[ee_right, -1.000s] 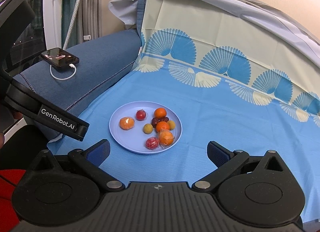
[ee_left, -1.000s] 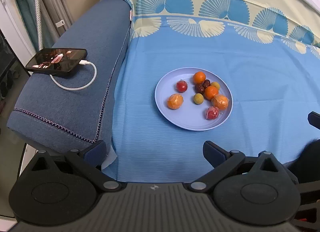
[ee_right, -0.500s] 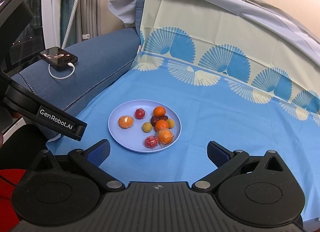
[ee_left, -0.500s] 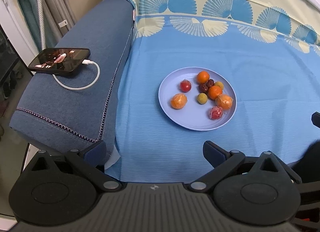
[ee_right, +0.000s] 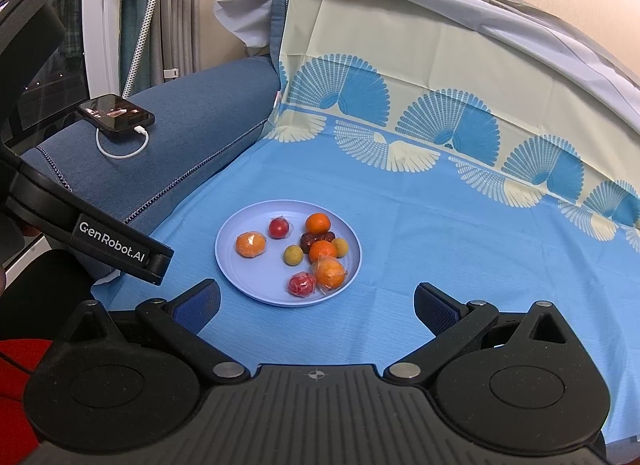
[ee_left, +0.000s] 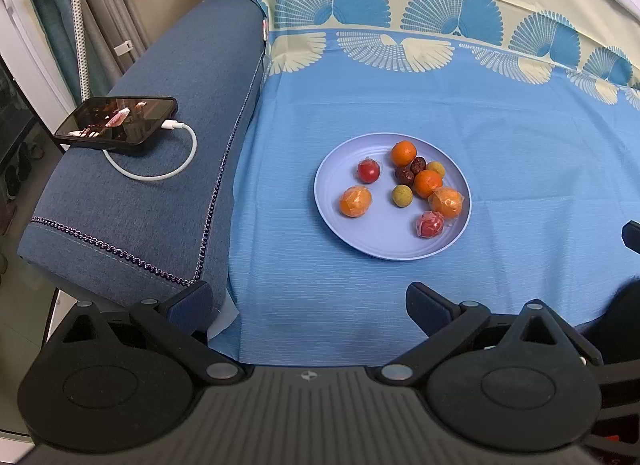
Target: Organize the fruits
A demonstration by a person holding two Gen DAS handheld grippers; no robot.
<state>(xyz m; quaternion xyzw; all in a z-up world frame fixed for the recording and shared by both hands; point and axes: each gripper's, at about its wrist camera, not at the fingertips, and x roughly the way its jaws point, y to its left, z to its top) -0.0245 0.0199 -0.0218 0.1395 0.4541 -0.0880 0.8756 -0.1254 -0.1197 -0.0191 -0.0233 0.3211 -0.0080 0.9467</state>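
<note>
Fruits [ee_left: 404,185] on plate [ee_left: 384,241], beyond spread jaws.

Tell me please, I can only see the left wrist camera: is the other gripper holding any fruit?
Observer: No. The right gripper is open, with nothing between its fingers.
Operator: Is it over the plate?
Observer: Not over it. The plate lies just ahead of it, nearer its left finger than its right one.
Operator: Can that camera see my gripper?
Observer: Yes. The left gripper shows from the side at that picture's left edge, with white writing on it.
</note>
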